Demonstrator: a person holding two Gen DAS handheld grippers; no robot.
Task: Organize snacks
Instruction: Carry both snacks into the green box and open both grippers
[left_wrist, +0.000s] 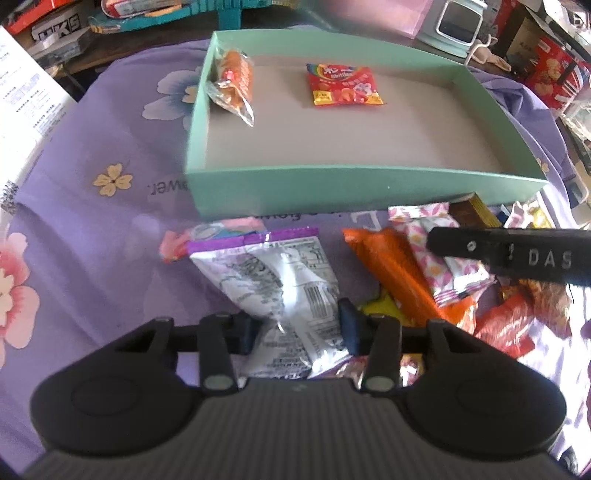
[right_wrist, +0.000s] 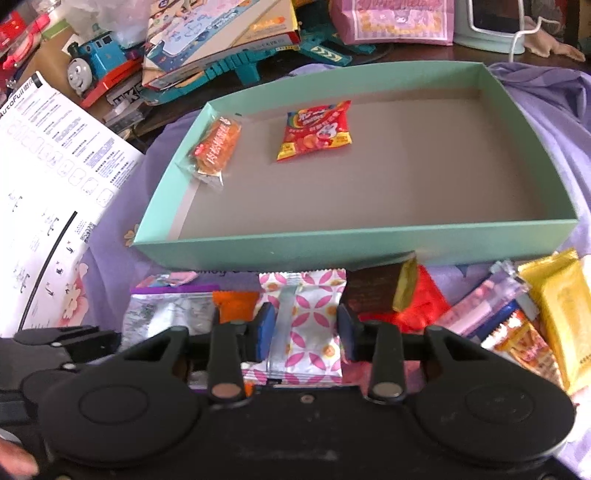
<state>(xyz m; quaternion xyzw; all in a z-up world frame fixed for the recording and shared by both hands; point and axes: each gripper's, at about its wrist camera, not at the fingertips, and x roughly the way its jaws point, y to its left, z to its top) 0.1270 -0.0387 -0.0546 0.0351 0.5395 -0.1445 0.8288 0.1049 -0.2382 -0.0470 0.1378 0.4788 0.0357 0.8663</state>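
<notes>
A mint-green box (left_wrist: 354, 192) (right_wrist: 332, 251) lies on a purple flowered cloth and holds an orange snack pack (left_wrist: 236, 81) (right_wrist: 216, 147) at its left wall and a red candy bag (left_wrist: 341, 85) (right_wrist: 316, 131). A pile of snacks lies in front of it. My left gripper (left_wrist: 297, 328) is open, its pads either side of a silver packet with a purple top (left_wrist: 273, 280). My right gripper (right_wrist: 304, 332) is open around a white packet with pink flowers (right_wrist: 308, 325); in the left wrist view it shows as a black bar (left_wrist: 517, 251) above that packet (left_wrist: 436, 243).
An orange wrapper (left_wrist: 391, 269), a brown block (right_wrist: 373, 291), red (right_wrist: 417, 306) and yellow packets (right_wrist: 561, 317) lie in the pile. A white printed sheet (right_wrist: 48, 177) lies left. A toy train (right_wrist: 96, 62), books and boxes crowd the table behind the box.
</notes>
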